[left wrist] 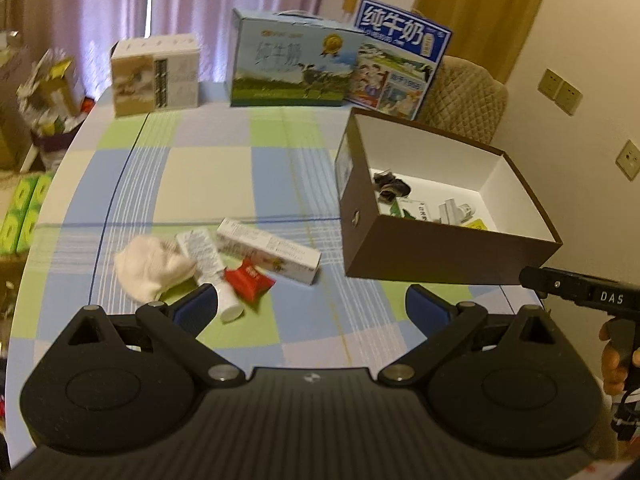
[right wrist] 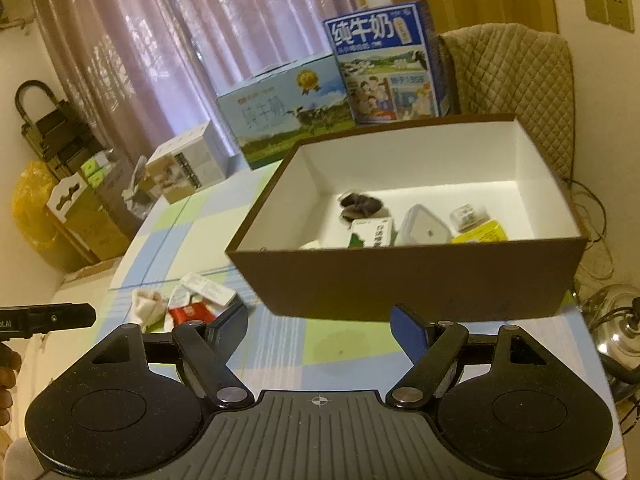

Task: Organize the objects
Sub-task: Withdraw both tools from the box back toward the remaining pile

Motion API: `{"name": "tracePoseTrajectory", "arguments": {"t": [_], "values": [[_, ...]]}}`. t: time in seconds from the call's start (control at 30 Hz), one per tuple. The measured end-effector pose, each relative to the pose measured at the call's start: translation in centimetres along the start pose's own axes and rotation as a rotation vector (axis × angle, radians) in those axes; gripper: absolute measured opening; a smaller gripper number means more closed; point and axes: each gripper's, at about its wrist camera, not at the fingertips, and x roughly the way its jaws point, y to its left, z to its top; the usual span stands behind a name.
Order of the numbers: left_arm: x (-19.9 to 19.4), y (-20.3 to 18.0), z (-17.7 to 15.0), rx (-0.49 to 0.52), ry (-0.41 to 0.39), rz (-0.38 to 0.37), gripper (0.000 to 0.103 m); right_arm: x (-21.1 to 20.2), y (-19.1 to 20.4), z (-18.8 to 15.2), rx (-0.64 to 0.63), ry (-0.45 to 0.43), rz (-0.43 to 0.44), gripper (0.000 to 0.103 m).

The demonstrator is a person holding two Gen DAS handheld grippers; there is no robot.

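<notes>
Left gripper [left wrist: 312, 304] and right gripper [right wrist: 320, 324] both spread wide, empty. Brown box [left wrist: 404, 256] at 2 o'clock of white tube [left wrist: 208, 264] and sock [left wrist: 148, 266].

both wrist views face the brown box [left wrist: 436, 254] nearby.

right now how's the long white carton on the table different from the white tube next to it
The long white carton is a squared box with flat faces; the white tube is rounded and ends in a white cap. The carton lies nearer the brown box; the tube lies against the cream cloth. The red packet sits between their near ends. Both are white, printed, and lie flat on the checked tablecloth.
</notes>
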Motion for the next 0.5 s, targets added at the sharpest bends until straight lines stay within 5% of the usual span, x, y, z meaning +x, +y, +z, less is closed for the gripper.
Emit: {"name": "tracePoseTrajectory", "arguments": {"t": [0.5], "values": [[0.4,3.6,-2.9,-0.06,0.027,0.123,0.099,4.6,4.9,-2.6,-0.13,0.092,0.093,0.075]]}}
